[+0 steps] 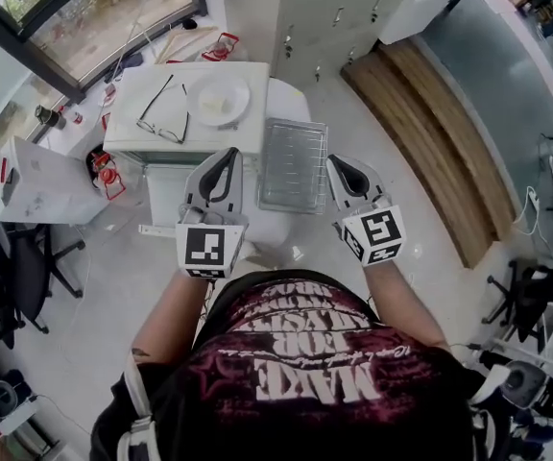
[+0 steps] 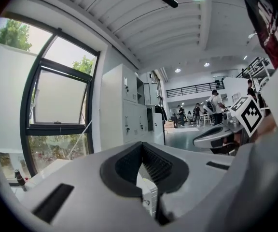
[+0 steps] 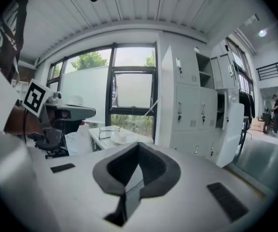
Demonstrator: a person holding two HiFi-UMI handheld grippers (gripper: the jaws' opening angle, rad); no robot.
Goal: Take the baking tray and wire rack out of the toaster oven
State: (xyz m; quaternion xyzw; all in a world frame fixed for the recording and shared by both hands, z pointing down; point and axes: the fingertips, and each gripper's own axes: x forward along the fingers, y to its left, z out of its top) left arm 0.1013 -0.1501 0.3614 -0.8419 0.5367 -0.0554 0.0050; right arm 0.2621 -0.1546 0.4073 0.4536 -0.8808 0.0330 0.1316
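Wire rack (image 1: 294,164) lies flat on the white round table (image 1: 294,102), just right of the toaster oven (image 1: 185,113) — out already. Can't tell if the tray is beneath it. Left gripper (image 1: 226,154) and right gripper (image 1: 335,162) hover near, jaws pressed together, empty — likely finished.

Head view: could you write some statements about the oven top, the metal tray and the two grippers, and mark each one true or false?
1. A pair of glasses lies on top of the toaster oven. True.
2. The plate is held by the right gripper. False: the plate lies on the oven top beside the glasses, and the right gripper is shut on nothing.
3. The gridded metal tray lies outside the oven, to its right in the head view. True.
4. The jaws of the left gripper stand wide apart. False: they are shut, with nothing between them.
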